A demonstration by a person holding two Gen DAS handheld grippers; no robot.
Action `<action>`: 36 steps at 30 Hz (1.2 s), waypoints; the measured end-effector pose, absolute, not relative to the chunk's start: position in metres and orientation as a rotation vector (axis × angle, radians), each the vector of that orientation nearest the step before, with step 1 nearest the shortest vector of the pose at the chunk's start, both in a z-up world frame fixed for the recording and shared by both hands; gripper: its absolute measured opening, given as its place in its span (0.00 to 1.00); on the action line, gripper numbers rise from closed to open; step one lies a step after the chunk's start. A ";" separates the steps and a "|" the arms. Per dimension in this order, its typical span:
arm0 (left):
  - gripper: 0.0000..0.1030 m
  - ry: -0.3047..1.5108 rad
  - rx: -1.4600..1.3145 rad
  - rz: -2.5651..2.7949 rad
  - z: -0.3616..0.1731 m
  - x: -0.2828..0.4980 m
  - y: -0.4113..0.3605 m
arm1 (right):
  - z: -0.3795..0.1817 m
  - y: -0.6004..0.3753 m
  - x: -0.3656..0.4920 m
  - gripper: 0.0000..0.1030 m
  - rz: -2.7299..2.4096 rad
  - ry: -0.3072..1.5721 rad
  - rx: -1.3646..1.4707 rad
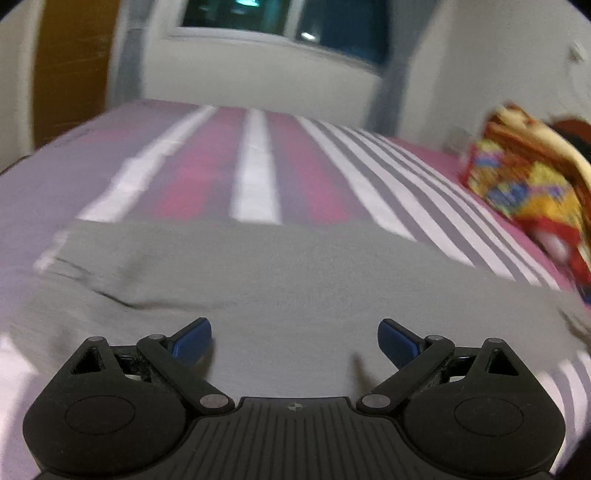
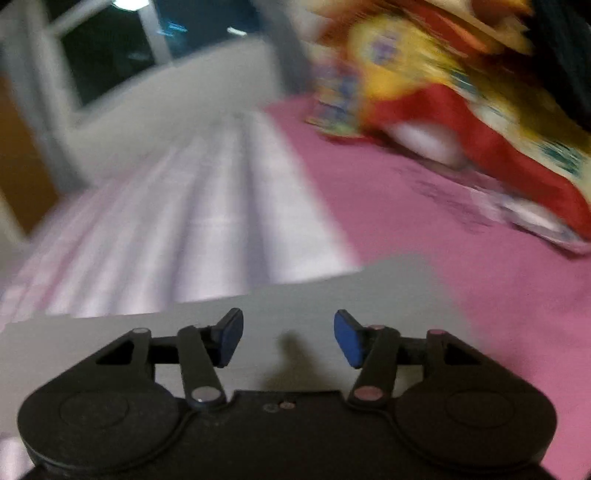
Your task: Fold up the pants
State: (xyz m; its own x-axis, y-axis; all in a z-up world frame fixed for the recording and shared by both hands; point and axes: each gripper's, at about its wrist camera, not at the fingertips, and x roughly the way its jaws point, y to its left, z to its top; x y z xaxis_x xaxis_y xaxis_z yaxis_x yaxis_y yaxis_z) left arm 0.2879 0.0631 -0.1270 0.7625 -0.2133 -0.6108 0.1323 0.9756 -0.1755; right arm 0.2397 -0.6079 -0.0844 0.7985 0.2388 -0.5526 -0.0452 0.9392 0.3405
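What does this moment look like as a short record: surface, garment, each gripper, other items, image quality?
surface: bed with striped pink, white and grey sheet
garment: grey pants lying spread on the sheet, a crease near their left side
left gripper: open, over the pants, holding nothing
right gripper: open, over the pants' edge, holding nothing
other items: colourful blanket bunched on the pink part of the sheet, apart from the pants
background: window, white wall
image quality: both views motion-blurred; contact with the cloth cannot be told
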 end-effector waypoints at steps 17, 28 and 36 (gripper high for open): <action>0.93 0.753 -0.160 0.033 -0.155 0.259 0.129 | -0.132 -0.684 0.215 0.37 -0.012 0.702 0.450; 0.93 0.625 -0.391 0.144 -0.147 0.185 0.198 | -0.129 -0.672 0.179 0.67 0.000 0.572 0.554; 0.94 0.620 -0.560 0.165 -0.186 0.184 0.224 | -0.172 -0.719 0.149 0.59 -0.065 0.494 0.981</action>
State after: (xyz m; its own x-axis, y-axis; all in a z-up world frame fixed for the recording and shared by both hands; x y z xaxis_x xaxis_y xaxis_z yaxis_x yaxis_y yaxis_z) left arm 0.1841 0.2237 -0.1858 0.8064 -0.0172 -0.5911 -0.3092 0.8398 -0.4463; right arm 0.1492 -0.7191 -0.1718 0.8878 0.1663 -0.4292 0.2714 0.5639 0.7800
